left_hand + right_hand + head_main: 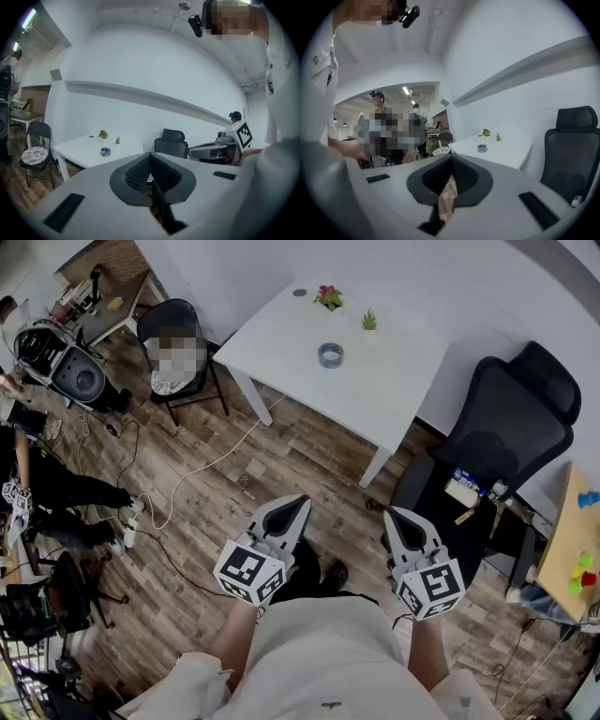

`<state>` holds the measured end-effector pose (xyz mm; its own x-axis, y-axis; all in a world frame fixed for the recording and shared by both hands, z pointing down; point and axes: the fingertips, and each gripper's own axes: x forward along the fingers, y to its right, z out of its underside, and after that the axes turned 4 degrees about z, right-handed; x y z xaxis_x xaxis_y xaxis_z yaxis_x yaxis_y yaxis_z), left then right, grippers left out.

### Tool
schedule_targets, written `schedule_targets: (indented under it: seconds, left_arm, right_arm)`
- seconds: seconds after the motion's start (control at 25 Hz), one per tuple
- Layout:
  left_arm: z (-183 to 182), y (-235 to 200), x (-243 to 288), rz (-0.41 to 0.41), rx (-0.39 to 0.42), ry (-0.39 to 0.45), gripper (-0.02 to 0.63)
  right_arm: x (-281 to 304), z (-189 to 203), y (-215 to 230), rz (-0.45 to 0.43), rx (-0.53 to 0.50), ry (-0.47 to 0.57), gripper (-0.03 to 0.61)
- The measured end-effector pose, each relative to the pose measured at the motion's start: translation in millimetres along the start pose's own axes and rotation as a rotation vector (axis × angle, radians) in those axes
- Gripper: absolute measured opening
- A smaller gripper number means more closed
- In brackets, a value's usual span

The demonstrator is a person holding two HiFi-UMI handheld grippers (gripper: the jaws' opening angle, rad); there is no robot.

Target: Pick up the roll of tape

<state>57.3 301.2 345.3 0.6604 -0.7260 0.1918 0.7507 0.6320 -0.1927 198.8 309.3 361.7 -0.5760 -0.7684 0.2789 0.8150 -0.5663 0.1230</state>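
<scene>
A grey roll of tape [330, 355] lies flat near the middle of the white table [281, 343], far ahead of both grippers. It shows small in the left gripper view [105, 151] and in the right gripper view [482, 148]. My left gripper [300, 503] and right gripper [395, 516] hang side by side over the wooden floor, close to the person's body and pointing toward the table. Each gripper [150, 155] [451, 157] has its jaws closed tip to tip with nothing between them.
Two small potted plants [328, 296] [369, 321] stand behind the tape. A black office chair [511, 418] sits right of the table, and a folding chair with a cushion [178, 343] sits to its left. Cables [206, 465] cross the floor. People and equipment stand at the far left.
</scene>
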Motion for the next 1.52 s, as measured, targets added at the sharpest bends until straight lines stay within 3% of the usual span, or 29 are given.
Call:
schedule_targets:
  seconds: [0.56, 0.84, 1.08, 1.2, 1.52]
  left_arm:
    - [4.3, 14.0, 2.2, -0.011, 0.007, -0.01, 0.02]
    - [5.0, 4.5, 3.9, -0.001, 0.009, -0.016, 0.021]
    - [2.7, -16.5, 9.8, 0.017, 0.004, -0.02, 0.026]
    - [0.1, -33.3, 15.2, 0.021, -0.001, -0.02, 0.107]
    - [-18.4, -90.8, 20.8, 0.033, -0.005, -0.01, 0.107]
  right_arm:
    - [-9.8, -1.0, -12.1, -0.062, -0.073, 0.015, 0.005]
    - [4.1, -3.4, -13.6, -0.068, -0.049, 0.011, 0.006]
    - [25.8, -10.1, -12.2, -0.06, -0.026, 0.003, 0.055]
    - [41.8, -15.9, -9.7, -0.052, -0.025, 0.002, 0.088]
    - [91.9, -41.3, -12.5, -0.02, -0.021, -0.001, 0.098]
